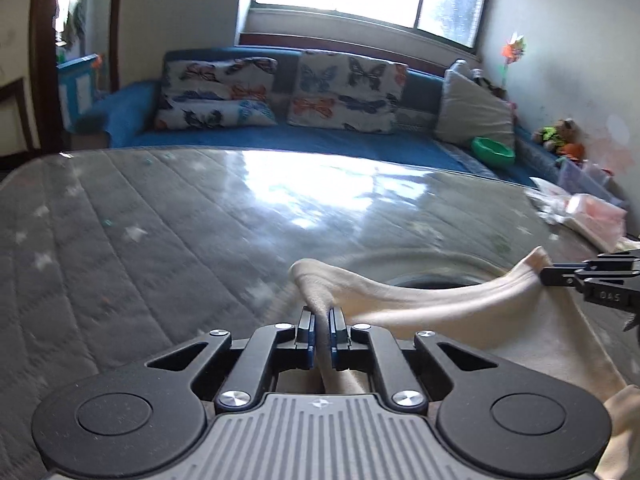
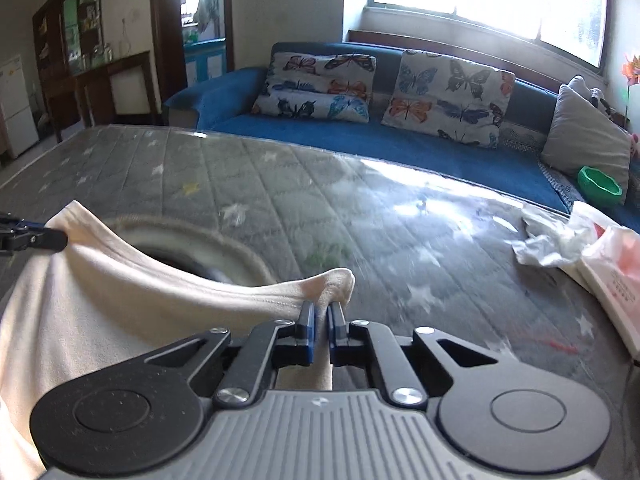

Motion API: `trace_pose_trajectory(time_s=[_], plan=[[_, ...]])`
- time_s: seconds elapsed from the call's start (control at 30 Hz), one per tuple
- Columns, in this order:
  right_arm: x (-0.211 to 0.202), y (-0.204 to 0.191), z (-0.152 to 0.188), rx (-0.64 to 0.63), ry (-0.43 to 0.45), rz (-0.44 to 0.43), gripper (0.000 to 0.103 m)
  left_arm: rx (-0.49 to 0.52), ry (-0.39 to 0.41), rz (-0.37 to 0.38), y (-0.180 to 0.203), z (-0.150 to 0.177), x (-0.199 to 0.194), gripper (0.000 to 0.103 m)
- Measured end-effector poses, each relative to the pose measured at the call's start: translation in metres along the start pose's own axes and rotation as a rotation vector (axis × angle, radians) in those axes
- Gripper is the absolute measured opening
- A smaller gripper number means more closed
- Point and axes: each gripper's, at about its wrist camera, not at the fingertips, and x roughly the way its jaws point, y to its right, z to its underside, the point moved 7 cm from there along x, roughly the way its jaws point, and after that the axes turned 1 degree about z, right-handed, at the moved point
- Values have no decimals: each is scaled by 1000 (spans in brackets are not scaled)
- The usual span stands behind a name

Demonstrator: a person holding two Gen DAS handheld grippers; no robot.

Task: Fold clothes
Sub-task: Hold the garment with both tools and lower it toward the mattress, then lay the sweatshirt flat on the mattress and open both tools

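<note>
Left wrist view: left gripper [image 1: 322, 314] jaws clamped on a bunched corner of the cream garment [image 1: 460, 312], raised over the grey quilted table [image 1: 140, 232]; right gripper [image 1: 560, 274] pinching the other corner at far right. Right wrist view: right gripper [image 2: 322, 312] jaws closed on the cream garment [image 2: 120, 300], cloth sagging between both grips, left gripper [image 2: 36, 238] gripping its far corner.

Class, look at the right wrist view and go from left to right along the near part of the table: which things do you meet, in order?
Left gripper → cream garment → right gripper → crumpled white wrapping → white and pink bag.
</note>
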Motion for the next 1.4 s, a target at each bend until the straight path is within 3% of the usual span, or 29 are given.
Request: trace_pose_trajectory(time_s=[0.07,0.17,0.37,0.47,0.53,0.67,0.73,1.03,1.27,1.3,1.4], plan=[[7,-1,-5,14,5,2,8,2,-17,-16,-4,-2,8,9],[6,-3,-9,20,22,4,13,-4,-35,-31,-9,1,11,19],[-31,-15,0,-51,70,-21,21,-39,-4,10,-6,9,-24,37],[-61,-29,14,-88,81,-60,25,-32,15,77,13,16,-52,42],[-79,-36,24,-100,90,-80,40,-24,18,131,28,24,-72,45],[-109,-55,45,-130,100,-99,45,-7,2,224,59,47,-104,49],[-122,-64,56,-147,106,-100,54,-1,-8,264,72,59,-117,51],[-158,-82,110,-139,128,-57,71,2,-70,345,110,104,-138,52],[-168,-93,137,-148,181,9,84,-6,-115,330,126,127,-125,50],[-167,-93,139,-131,183,5,85,-8,-115,333,128,128,-124,48],[-161,-93,144,-107,183,11,89,-16,-114,352,130,132,-123,25]])
